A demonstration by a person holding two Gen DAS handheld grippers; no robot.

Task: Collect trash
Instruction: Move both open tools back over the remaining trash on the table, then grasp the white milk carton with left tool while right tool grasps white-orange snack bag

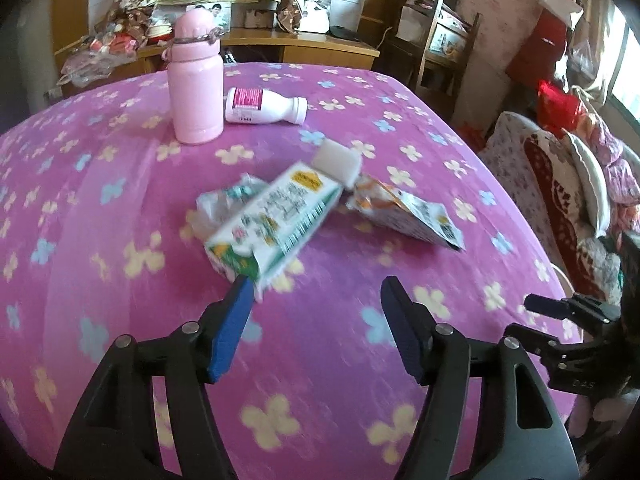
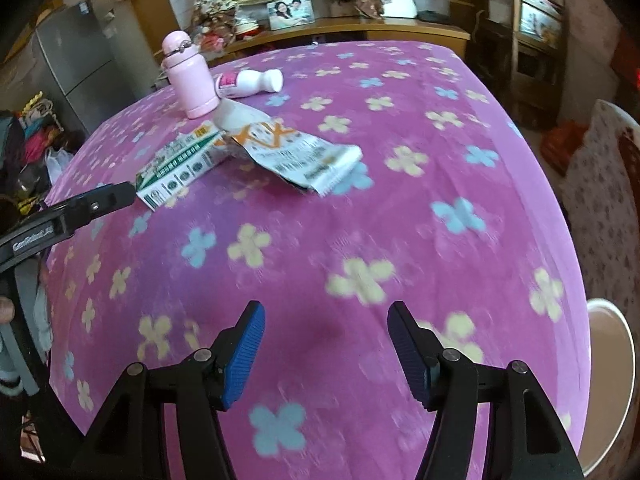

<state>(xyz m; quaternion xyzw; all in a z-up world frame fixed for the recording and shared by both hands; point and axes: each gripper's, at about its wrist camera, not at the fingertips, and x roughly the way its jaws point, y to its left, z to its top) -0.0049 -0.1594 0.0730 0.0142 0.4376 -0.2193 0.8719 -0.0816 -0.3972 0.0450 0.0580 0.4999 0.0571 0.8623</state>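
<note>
- The left gripper (image 1: 316,284) is hanging over a pink flowered tablecloth (image 1: 120,200), its blue-padded jaws standing apart and gripping nothing; the tip of one pad is lying right at the near corner of a green-and-white carton (image 1: 272,224), though whether it is touching cannot be told.
- The right gripper (image 2: 324,308) is hovering over a bare stretch of the same cloth (image 2: 400,220), its jaws also spread and empty, well short of the litter.
- The carton (image 2: 180,164) is lying flat on the cloth near the table's middle, with the left gripper's black finger (image 2: 100,200) reaching in just beside its near end in the right wrist view.
- A crumpled white wrapper (image 1: 224,200) is peeking out behind the carton on its left side.
- A white block (image 1: 336,164) is sitting at the carton's far end, touching it.
- A torn orange-and-white packet (image 1: 408,216) is lying flat just right of the carton (image 2: 292,152).
- Farther back, a small white bottle (image 1: 264,106) with a pink label is lying on its side.
- A pink flask (image 1: 196,84) is standing upright beside the bottle, closest to the far edge.
- A wooden cabinet (image 1: 304,44) is standing beyond the table.
</note>
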